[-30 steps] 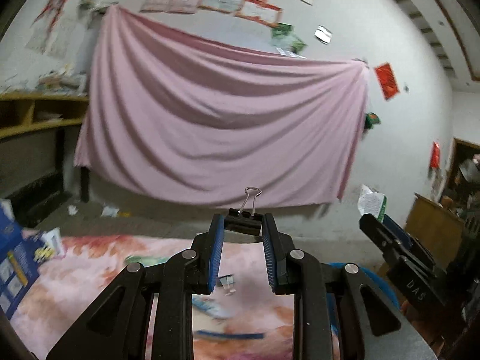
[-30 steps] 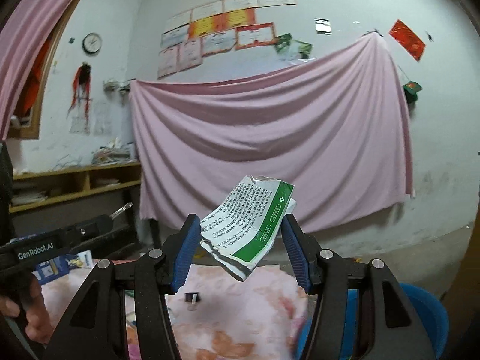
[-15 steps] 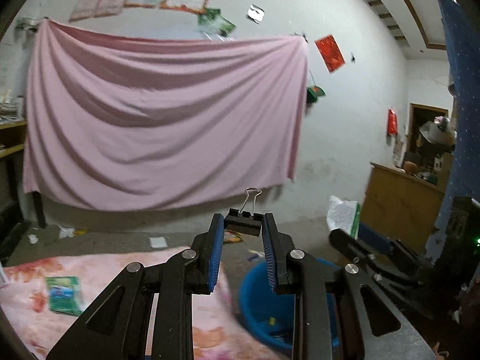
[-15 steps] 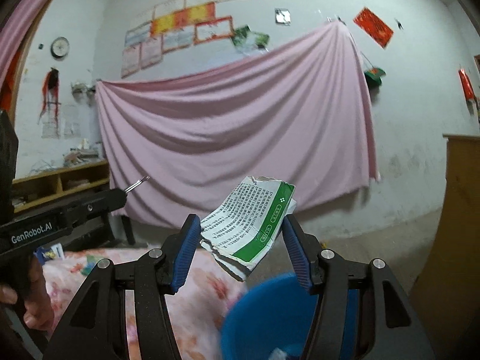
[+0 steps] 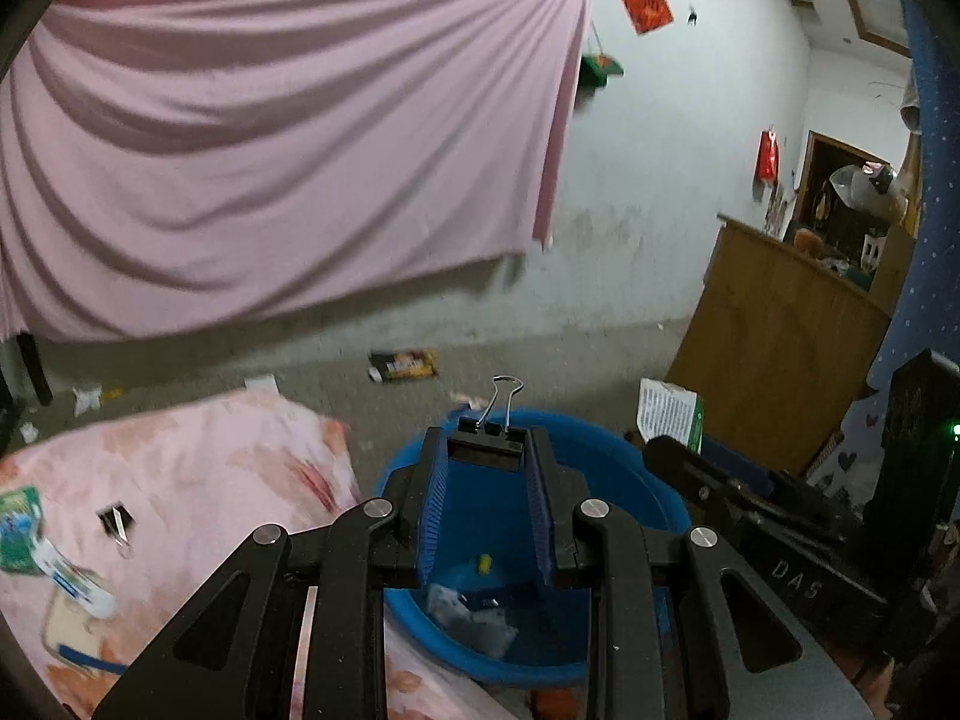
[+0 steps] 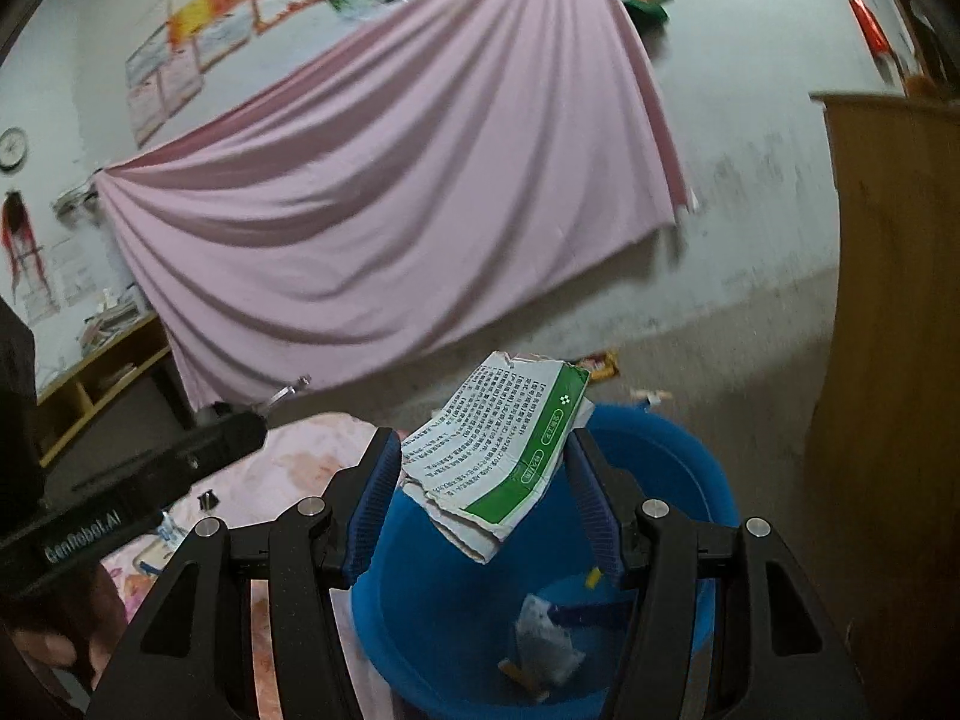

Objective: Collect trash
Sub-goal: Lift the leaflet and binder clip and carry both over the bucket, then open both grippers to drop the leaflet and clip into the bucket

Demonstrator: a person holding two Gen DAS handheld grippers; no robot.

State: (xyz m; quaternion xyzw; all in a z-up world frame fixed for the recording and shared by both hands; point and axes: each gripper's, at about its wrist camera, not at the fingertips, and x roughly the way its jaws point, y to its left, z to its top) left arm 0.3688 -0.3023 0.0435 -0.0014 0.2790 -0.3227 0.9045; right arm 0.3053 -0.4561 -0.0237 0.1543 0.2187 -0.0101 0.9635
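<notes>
Trash in two pieces hung above a blue basin (image 5: 624, 462): a black binder clip (image 5: 487, 441) pinched between the blue pads of the left gripper (image 5: 486, 456), its wire handle pointing up toward twelve o'clock, and a torn green-and-white carton (image 6: 501, 453) clamped flat between the fingers of the right gripper (image 6: 480, 480). From the left wrist view, going left to right, a floral pink cloth (image 5: 198, 480) filled the eight o'clock side, carrying a green packet (image 5: 18, 525), a small tube (image 5: 75, 585) and a second binder clip (image 5: 117, 522) lying loose on it; the basin sat at six o'clock just beside the cloth's edge, with crumpled white scraps (image 5: 474, 615) and a small yellow bit (image 5: 483, 564) on its floor; at three o'clock the right gripper's black body reached in, the carton standing up from its tip, in front of a wooden cabinet (image 5: 774, 360). A pink sheet (image 5: 270, 150) draped the far wall from nine to one o'clock, and a dark wrapper (image 5: 405, 365) lay on the grey floor below it. From the right wrist view, the left gripper's black housing crossed at nine o'clock with a hand (image 6: 54, 642) under it at eight, the carton sat at centre tilted toward one o'clock, and the basin lay directly beneath it at six o'clock, the wooden cabinet rising at three.
</notes>
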